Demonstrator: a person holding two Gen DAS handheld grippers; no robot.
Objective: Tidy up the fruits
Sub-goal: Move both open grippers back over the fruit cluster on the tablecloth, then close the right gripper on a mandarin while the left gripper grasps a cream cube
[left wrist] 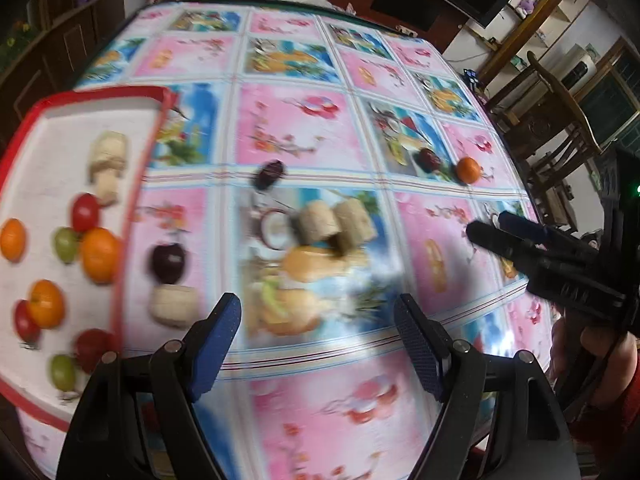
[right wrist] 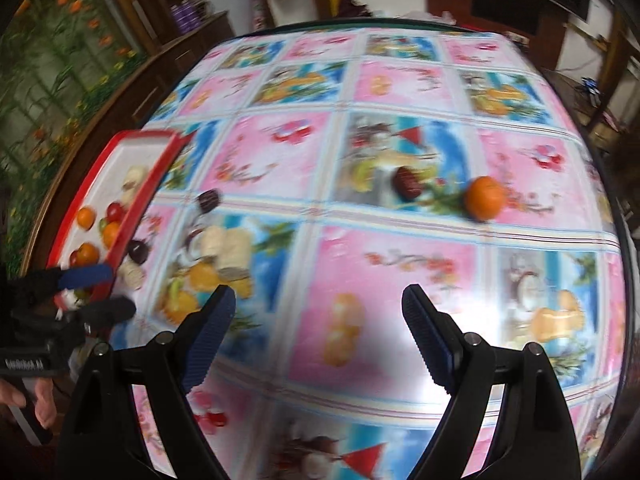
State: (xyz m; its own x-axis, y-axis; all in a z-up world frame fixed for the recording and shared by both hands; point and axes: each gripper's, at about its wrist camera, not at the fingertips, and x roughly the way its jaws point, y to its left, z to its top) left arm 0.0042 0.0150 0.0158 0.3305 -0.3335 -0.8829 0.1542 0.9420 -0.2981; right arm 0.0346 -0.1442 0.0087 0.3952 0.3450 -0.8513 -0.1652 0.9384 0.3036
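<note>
While several fruits already sit in the red-rimmed tray (left wrist: 24, 128), an orange (right wrist: 484, 198) and dark fruits (right wrist: 408, 184) remain loose on the worktop (right wrist: 400, 264); both grippers' fingers (left wrist: 218, 340) (right wrist: 426, 332) gape empty.

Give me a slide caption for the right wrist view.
Open right gripper over a fruit-print tablecloth, orange ahead, red-rimmed tray at left.

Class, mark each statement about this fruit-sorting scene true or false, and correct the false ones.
1. Both grippers are empty. True: left gripper and right gripper stand open, nothing between them.
2. The tray has a blue rim. False: the tray has a red rim.
3. An orange lies on the tablecloth, away from the tray. True: orange.
4. The tray holds no fruit. False: it holds oranges, red and green fruits.
</note>
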